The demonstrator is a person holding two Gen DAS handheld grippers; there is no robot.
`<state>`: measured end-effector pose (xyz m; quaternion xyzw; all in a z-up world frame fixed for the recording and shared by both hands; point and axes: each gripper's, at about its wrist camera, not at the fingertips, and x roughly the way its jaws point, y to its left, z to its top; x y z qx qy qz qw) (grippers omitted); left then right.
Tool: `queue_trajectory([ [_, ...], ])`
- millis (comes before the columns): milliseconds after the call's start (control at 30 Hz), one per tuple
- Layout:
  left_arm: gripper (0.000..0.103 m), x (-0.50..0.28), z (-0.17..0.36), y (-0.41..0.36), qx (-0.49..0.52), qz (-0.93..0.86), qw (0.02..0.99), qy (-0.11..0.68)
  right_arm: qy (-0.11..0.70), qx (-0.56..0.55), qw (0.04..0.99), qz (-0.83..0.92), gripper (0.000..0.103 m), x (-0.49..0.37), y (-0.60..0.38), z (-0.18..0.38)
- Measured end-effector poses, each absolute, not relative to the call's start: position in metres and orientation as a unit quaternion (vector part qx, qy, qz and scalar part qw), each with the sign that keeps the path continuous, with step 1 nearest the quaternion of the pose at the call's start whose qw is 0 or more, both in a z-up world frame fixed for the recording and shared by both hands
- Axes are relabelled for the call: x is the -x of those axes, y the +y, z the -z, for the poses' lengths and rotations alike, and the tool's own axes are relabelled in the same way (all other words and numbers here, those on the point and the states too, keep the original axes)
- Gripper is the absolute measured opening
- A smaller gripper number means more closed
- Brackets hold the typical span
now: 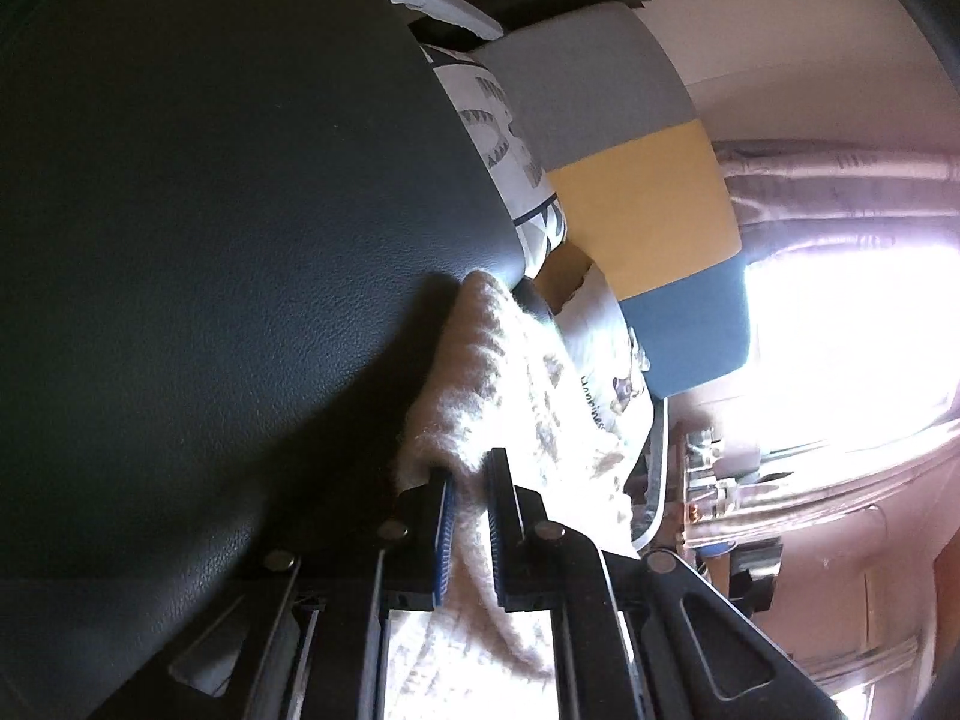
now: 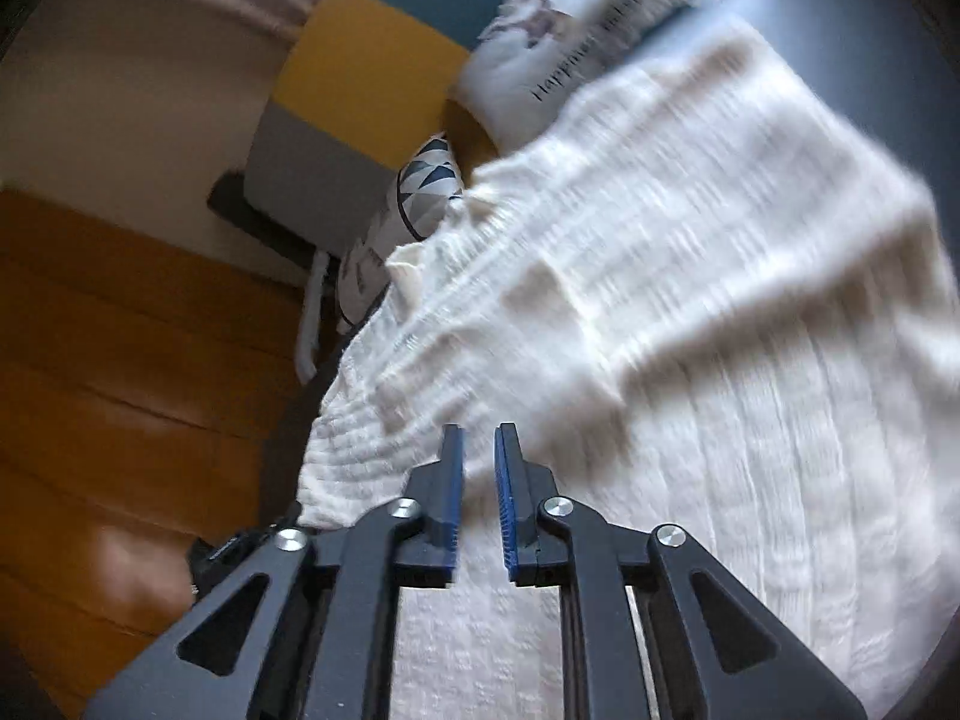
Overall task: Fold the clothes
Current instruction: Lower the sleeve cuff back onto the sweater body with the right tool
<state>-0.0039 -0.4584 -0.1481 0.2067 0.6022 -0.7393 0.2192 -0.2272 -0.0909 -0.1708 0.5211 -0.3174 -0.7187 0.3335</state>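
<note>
A cream knitted garment lies along the edge of a dark leather-like surface in the left wrist view. My left gripper is shut on a bunched fold of it, and the cloth runs back between the blue pads. In the right wrist view the same garment spreads wide and rumpled over the dark surface, blurred by motion. My right gripper hovers just over its near edge. Its jaws stand a narrow gap apart, with no cloth pinched between them.
A white printed pillow and a blue-triangle patterned pillow lie beyond the garment. Behind them is a grey, yellow and blue panel. Orange wooden floor lies to the left, and a bright window glares at right.
</note>
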Motion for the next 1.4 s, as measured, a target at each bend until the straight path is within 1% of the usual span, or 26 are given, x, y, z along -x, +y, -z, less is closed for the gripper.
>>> queue_trajectory([
  [33,0.007,0.003,0.149,-0.459,-0.206,0.738,0.218,0.604,-0.327,-0.52,0.326,0.718,0.026,0.224,-0.087,0.177],
  [67,0.007,0.003,0.15,-0.46,-0.206,0.737,0.217,0.606,-0.33,-0.52,0.317,0.721,0.035,0.223,-0.087,0.18],
  [133,0.008,0.003,0.152,-0.461,-0.209,0.736,0.218,0.605,-0.342,-0.517,0.306,0.723,0.046,0.222,-0.086,0.185],
  [167,0.008,0.004,0.153,-0.462,-0.211,0.736,0.219,0.604,-0.351,-0.517,0.298,0.722,0.049,0.223,-0.086,0.188],
  [267,0.008,0.005,0.156,-0.463,-0.215,0.734,0.217,0.607,-0.362,-0.519,0.266,0.727,0.049,0.228,-0.09,0.191],
  [367,0.008,0.005,0.157,-0.465,-0.217,0.734,0.214,0.607,-0.342,-0.51,0.246,0.75,0.049,0.23,-0.1,0.184],
  [400,0.009,0.005,0.157,-0.465,-0.217,0.734,0.213,0.607,-0.334,-0.507,0.243,0.757,0.047,0.229,-0.104,0.181],
  [433,0.009,0.005,0.157,-0.465,-0.217,0.734,0.212,0.608,-0.322,-0.513,0.243,0.757,0.026,0.229,-0.11,0.18],
  [467,0.009,0.005,0.157,-0.466,-0.217,0.734,0.21,0.608,-0.307,-0.52,0.244,0.759,0.011,0.227,-0.116,0.178],
  [633,0.009,0.007,0.157,-0.468,-0.22,0.741,0.207,0.6,-0.26,-0.52,0.237,0.778,0.011,0.215,-0.13,0.168],
  [667,0.009,0.007,0.156,-0.468,-0.22,0.743,0.207,0.597,-0.249,-0.519,0.236,0.783,0.008,0.215,-0.131,0.165],
  [800,0.009,0.009,0.155,-0.471,-0.222,0.745,0.204,0.595,-0.205,-0.517,0.244,0.795,0.008,0.219,-0.136,0.155],
  [900,0.009,0.012,0.156,-0.471,-0.22,0.743,0.204,0.598,-0.216,-0.515,0.26,0.788,0.008,0.222,-0.137,0.152],
  [1033,0.009,0.016,0.159,-0.471,-0.224,0.741,0.2,0.601,-0.261,-0.519,0.268,0.768,0.016,0.229,-0.141,0.159],
  [1100,0.009,0.017,0.16,-0.473,-0.226,0.743,0.201,0.597,-0.243,-0.517,0.262,0.778,0.016,0.231,-0.147,0.159],
  [1167,0.009,0.018,0.16,-0.473,-0.228,0.744,0.204,0.594,-0.213,-0.513,0.26,0.79,0.009,0.228,-0.154,0.155],
  [1267,0.009,0.02,0.159,-0.471,-0.231,0.748,0.207,0.586,-0.128,-0.495,0.26,0.819,0.008,0.221,-0.17,0.137],
  [1400,0.009,0.024,0.157,-0.469,-0.234,0.756,0.211,0.573,0.039,-0.463,0.259,0.847,0.008,0.215,-0.203,0.112],
])
